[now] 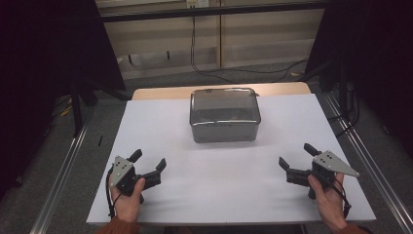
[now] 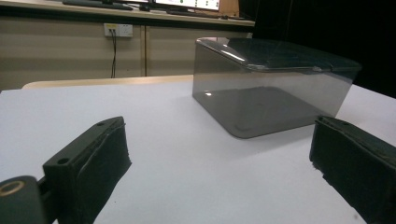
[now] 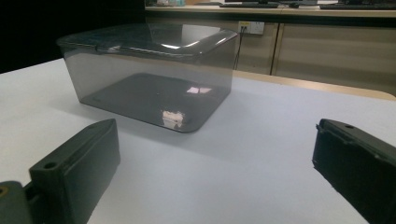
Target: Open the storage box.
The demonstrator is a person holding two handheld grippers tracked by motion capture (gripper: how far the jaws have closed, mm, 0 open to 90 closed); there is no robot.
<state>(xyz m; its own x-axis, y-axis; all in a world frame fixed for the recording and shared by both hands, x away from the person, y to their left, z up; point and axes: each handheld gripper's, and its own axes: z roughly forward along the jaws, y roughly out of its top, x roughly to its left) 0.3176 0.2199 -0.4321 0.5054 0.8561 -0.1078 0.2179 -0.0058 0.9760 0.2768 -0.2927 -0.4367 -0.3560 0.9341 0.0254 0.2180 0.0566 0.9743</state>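
While the lidded box (image 1: 225,115) sits near the table's (image 1: 160,126) far edge, midway across, both the left gripper (image 1: 148,163) and right gripper (image 1: 297,156) rest open and empty near its near corners.

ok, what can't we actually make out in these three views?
- Smoky box: contents unclear in the high view; the tinted lid glares.
- Its far side: hidden by its own body in the left gripper view and the right gripper view.
- Left gripper, right gripper: jaws open; undersides hidden by the hands.
- Wall socket: too small to read.
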